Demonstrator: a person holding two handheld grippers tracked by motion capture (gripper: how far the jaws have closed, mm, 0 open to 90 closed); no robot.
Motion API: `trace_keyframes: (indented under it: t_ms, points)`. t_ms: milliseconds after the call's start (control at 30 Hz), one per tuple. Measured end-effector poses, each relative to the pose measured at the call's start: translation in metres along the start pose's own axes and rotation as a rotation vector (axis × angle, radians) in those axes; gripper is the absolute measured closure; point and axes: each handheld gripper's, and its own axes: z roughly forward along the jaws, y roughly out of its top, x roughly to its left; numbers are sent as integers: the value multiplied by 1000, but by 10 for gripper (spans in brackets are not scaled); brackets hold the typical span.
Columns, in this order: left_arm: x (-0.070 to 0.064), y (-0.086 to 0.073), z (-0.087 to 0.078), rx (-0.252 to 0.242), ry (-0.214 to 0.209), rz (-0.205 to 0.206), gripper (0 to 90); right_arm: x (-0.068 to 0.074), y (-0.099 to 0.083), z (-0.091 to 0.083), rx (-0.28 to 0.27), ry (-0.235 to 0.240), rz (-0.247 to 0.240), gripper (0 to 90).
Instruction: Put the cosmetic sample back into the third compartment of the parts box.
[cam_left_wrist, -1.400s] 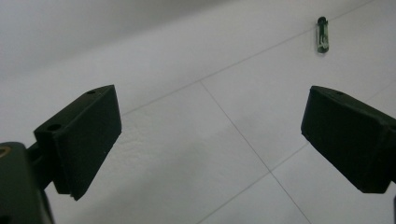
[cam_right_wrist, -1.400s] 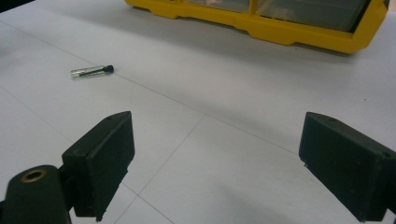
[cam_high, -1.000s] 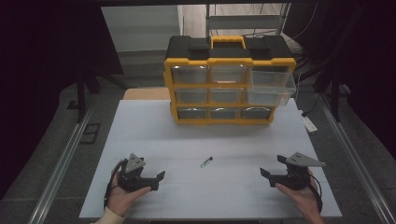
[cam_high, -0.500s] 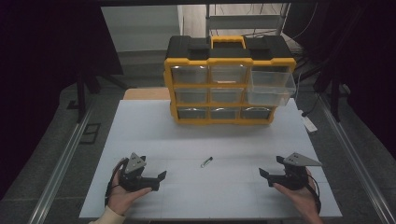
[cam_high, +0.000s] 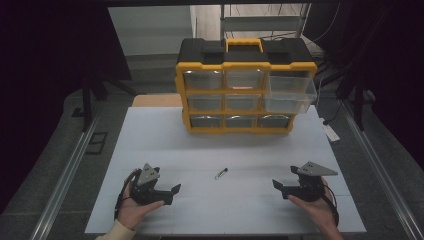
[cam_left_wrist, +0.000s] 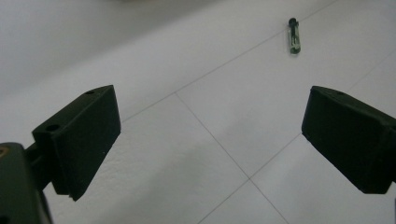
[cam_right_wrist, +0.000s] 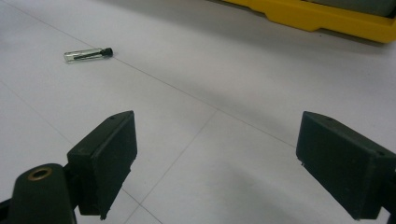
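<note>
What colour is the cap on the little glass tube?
Black. The cap on the clear tube shows best in the right gripper view.

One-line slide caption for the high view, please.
Two open hand-held grippers, left gripper and right gripper, flank a small vial before a yellow organizer.

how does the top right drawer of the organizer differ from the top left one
The top right drawer is pulled out toward the table's front; the top left drawer sits flush in the yellow organizer. The right one looks taller, spanning two rows, while the left one fills one. Both are clear plastic.
</note>
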Motion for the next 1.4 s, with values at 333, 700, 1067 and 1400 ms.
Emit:
trace_keyframes:
  t_ms: [333, 700, 1067, 1400]
  points:
    - [4, -2, 0, 4, 9, -8, 52, 8, 6, 6, -5, 30, -14, 128]
    - [6, -2, 1, 0, 2, -5, 57, 17, 20, 18, -10, 50, -16, 134]
    - [2, -2, 3, 9, -2, 7, 56, 28, 28, 27, -1, 66, -38, 131]
    - [3, -2, 4, 11, -5, 4, 54, 37, 37, 38, 17, 85, -57, 125]
